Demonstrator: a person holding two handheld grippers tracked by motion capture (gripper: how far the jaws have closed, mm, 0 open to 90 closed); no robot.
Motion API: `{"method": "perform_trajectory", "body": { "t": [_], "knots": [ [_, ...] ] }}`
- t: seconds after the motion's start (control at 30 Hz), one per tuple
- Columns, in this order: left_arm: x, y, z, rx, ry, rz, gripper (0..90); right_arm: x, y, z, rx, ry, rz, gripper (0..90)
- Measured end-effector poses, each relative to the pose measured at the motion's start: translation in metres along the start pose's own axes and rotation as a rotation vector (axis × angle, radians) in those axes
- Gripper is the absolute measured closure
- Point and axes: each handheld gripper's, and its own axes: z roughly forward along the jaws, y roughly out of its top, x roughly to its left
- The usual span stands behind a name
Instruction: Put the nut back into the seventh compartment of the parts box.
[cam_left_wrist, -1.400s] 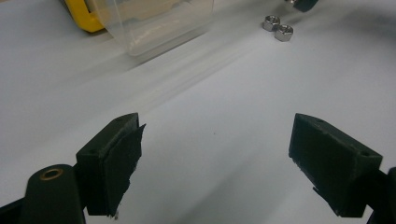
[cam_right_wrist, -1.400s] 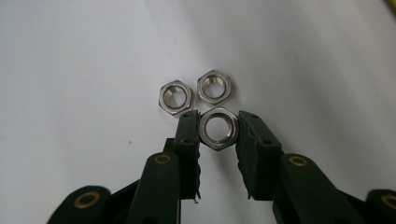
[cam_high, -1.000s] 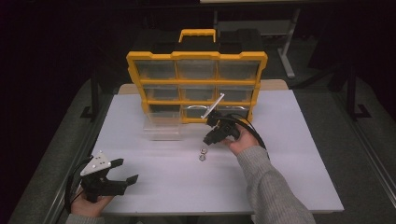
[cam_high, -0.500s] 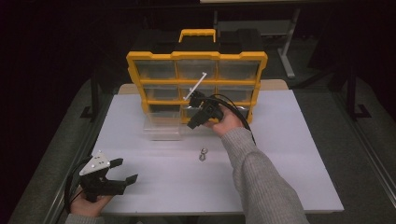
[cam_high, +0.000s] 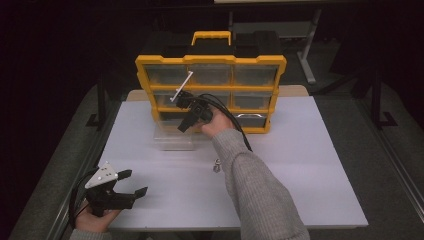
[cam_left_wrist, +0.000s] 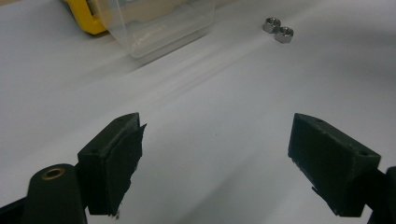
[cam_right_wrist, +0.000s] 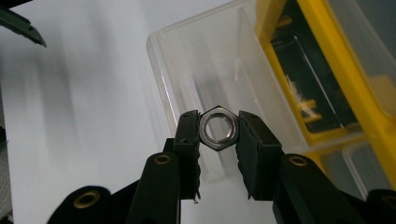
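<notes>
Yellow plastic organiser case with clear drawers and a top handle (cam_high: 210, 62), standing upright at the far side of a white table (cam_high: 310, 165), seen from the high view. Just in front of the case's lower left corner, a clear plastic drawer bin (cam_high: 172, 137) pulled out onto the table. Above that bin, close to the case front, the right gripper (cam_high: 186, 122), held in a hand with a grey knitted sleeve, its black cable looping back beside the wrist. Nearer the person than the case, on open table, two small silver hexagonal metal nuts (cam_high: 216, 165) lying side by side. Well away from the case, at the near left table edge, the left gripper (cam_high: 134, 183), jaws spread wide with nothing between.

From the left gripper view: two black jaws far apart over bare white table; clear bin (cam_left_wrist: 159, 25) and a yellow case corner (cam_left_wrist: 86, 18) at the top, the two nuts (cam_left_wrist: 278, 29) to their right.

From the right gripper view: black jaws clamped on a silver hexagonal metal nut (cam_right_wrist: 218, 127), held face-on above the clear bin (cam_right_wrist: 224, 74), the yellow case frame (cam_right_wrist: 345, 70) just to the right.
</notes>
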Motion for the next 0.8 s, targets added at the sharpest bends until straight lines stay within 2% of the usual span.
{"method": "perform_trajectory", "body": {
  "t": [0.2, 0.33, 0.37, 0.4, 0.67, 0.7, 0.73, 0.8],
  "knots": [
    [0.000, 0.000, -0.001, -0.008, 0.007, -0.004, 17.3, -0.005, 0.006, 0.021, 0.034, -0.011, -0.007, 68.9],
    [0.000, 0.000, -0.001, -0.007, 0.006, -0.002, 17.3, -0.008, 0.006, 0.026, 0.044, -0.021, 0.003, 67.7],
    [0.001, 0.000, -0.001, -0.003, 0.005, -0.002, 17.3, -0.010, 0.006, 0.027, 0.041, -0.031, 0.007, 62.0],
    [0.001, 0.000, -0.001, -0.003, 0.005, -0.002, 17.3, -0.010, 0.006, 0.027, 0.041, -0.031, 0.007, 62.0],
    [0.001, 0.000, 0.000, -0.001, 0.003, 0.002, 17.3, -0.008, -0.003, 0.010, 0.029, -0.051, 0.010, 60.7],
    [0.000, 0.000, 0.000, -0.001, 0.004, 0.003, 17.3, -0.006, -0.008, 0.000, 0.017, -0.050, 0.018, 60.3],
    [0.000, 0.000, 0.001, 0.000, 0.004, 0.001, 17.3, -0.007, -0.011, -0.004, -0.004, -0.048, -0.002, 60.3],
    [0.000, 0.000, 0.001, 0.001, 0.004, -0.002, 17.3, -0.006, -0.015, -0.008, -0.019, -0.046, 0.002, 60.3]
  ]
}}
